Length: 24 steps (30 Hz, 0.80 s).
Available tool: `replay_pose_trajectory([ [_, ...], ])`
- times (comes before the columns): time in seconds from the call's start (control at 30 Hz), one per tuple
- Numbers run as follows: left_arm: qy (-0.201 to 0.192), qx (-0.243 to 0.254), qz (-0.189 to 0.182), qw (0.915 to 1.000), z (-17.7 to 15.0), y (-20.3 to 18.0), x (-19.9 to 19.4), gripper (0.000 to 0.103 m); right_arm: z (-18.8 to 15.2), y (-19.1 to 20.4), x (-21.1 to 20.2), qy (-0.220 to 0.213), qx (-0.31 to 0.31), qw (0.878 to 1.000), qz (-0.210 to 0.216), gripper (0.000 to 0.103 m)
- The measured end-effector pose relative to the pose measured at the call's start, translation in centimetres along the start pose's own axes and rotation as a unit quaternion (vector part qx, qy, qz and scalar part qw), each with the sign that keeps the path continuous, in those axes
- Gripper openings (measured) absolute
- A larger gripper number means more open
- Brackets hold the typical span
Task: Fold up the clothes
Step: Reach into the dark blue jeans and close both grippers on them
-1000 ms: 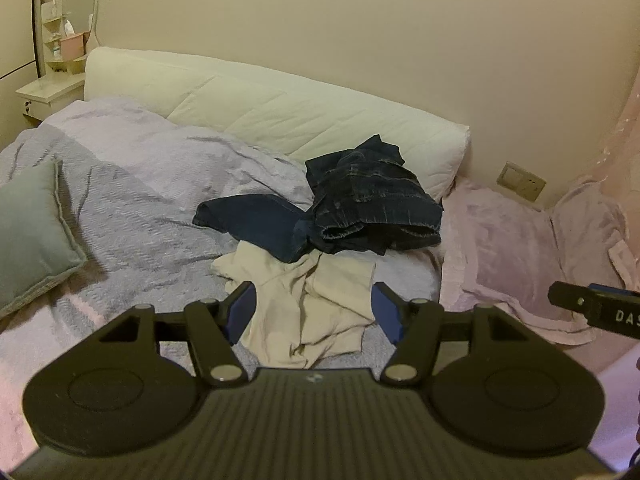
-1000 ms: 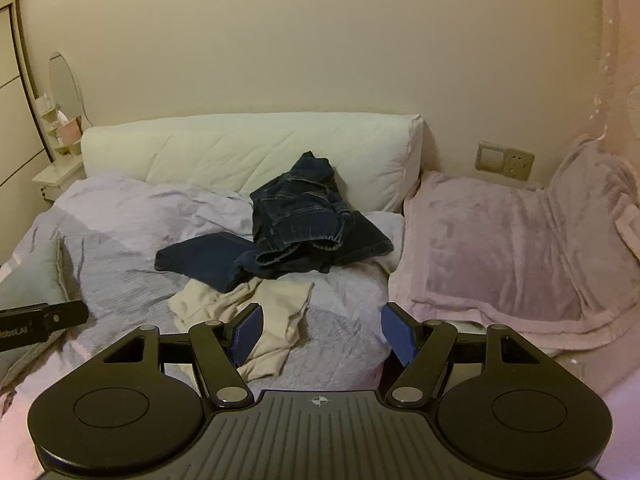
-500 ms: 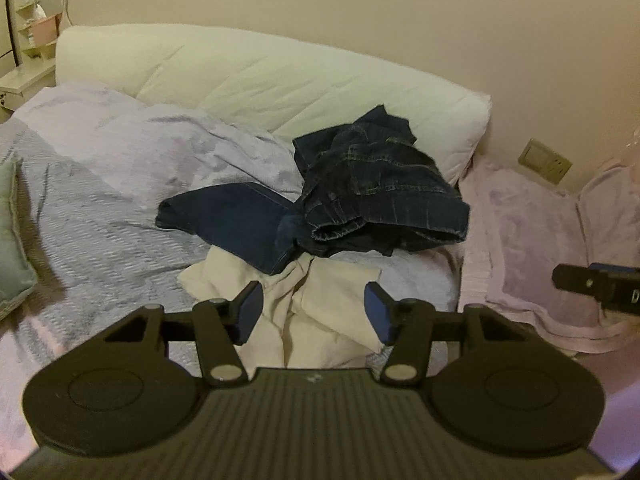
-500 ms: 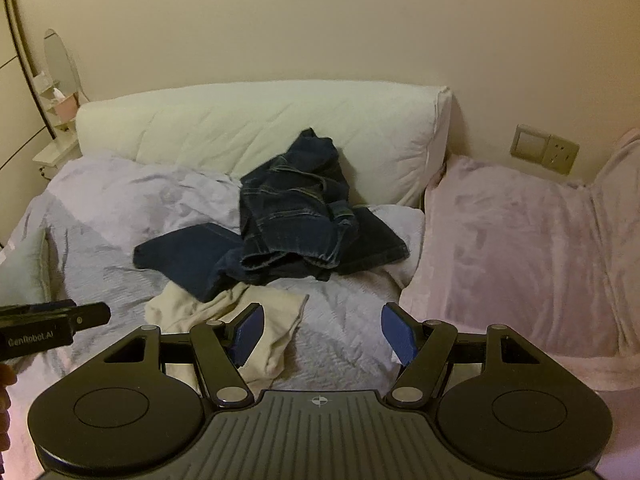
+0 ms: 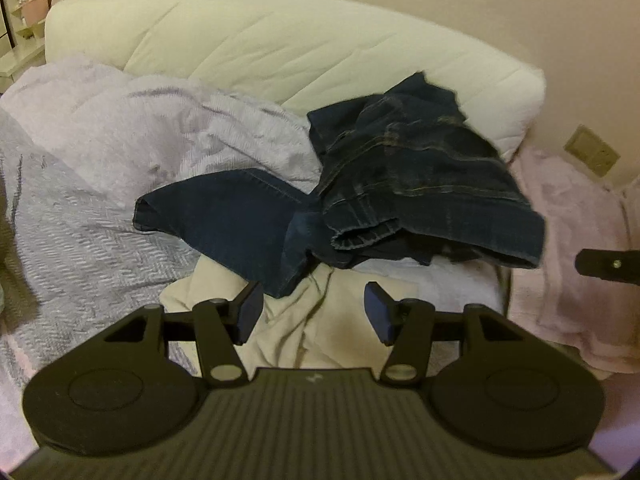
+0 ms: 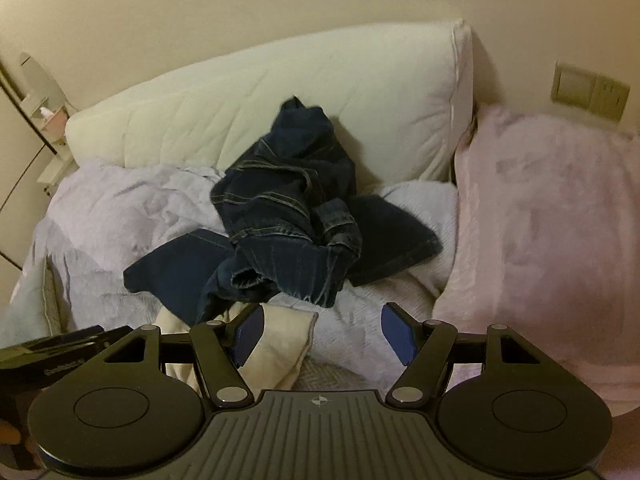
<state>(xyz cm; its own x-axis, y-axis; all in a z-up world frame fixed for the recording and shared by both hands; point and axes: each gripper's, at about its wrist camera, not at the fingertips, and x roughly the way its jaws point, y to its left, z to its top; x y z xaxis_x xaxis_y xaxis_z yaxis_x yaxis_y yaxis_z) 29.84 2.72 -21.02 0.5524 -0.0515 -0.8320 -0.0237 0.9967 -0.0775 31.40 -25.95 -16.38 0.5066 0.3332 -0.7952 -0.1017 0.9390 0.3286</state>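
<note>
Hovering, left gripper (image 5: 313, 312): over the cream garment, its blue pads spread wide with nothing between them.
Left pads (image 5: 250, 311): the left one sits just below the lower tip of the dark jeans leg; the other stands over cream cloth; whether either touches fabric cannot be told.
Right gripper (image 6: 323, 336): jaws wide apart and empty, held above the pale lilac bedcover (image 6: 352, 320) near the bed's front edge.
Right pads (image 6: 249, 334): the left pad overlaps the folded edge of the cream garment in the view; the right pad is over bare cover.
Cream garment (image 5: 316, 320): crumpled on the bed, nearest the grippers, its upper part tucked under the jeans.
Dark jeans (image 5: 408, 184): a bunched heap in the middle of the bed, one leg (image 5: 224, 216) splayed flat to the left, a cuffed hem rolled at the front, the top of the heap leaning against the white bolster.
White bolster (image 5: 280, 44): long and quilted, lying along the wall behind the clothes.
Pink blanket (image 6: 552, 232): fluffy, to the right of the bedcover, rising toward the wall.
Wall sockets (image 6: 588, 90): beige plates above the pink blanket.
Each gripper in the other's view: the right one's dark tip shows at the right edge of the left view (image 5: 608, 264); the left one's body at the lower left of the right view (image 6: 60, 350).
Shelf (image 6: 50, 120): small, with toiletries, far left by the bolster's end.
</note>
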Motion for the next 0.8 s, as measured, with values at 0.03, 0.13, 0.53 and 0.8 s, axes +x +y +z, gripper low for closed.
replay_pose_trajectory([
  [0.03, 0.005, 0.004, 0.001, 1.0000, 0.2, 0.0, 0.9, 0.052, 0.2, -0.4, 0.6, 0.003, 0.008, 1.000, 0.005, 0.069],
  [0.13, 0.019, 0.012, 0.004, 0.9997, 0.5, 0.0, 3.4, 0.052, 1.1, -1.2, 2.3, 0.008, 0.032, 0.999, 0.016, 0.069],
  [0.53, 0.062, 0.034, 0.017, 0.9974, 1.4, 0.7, 14.1, 0.052, 2.2, -3.7, 7.4, 0.005, 0.173, 0.978, 0.119, 0.069],
  [0.8, 0.087, 0.057, 0.021, 0.9943, 1.3, 0.9, 19.7, 0.031, 3.2, -4.2, 8.9, 0.001, 0.163, 0.980, 0.109, 0.044],
])
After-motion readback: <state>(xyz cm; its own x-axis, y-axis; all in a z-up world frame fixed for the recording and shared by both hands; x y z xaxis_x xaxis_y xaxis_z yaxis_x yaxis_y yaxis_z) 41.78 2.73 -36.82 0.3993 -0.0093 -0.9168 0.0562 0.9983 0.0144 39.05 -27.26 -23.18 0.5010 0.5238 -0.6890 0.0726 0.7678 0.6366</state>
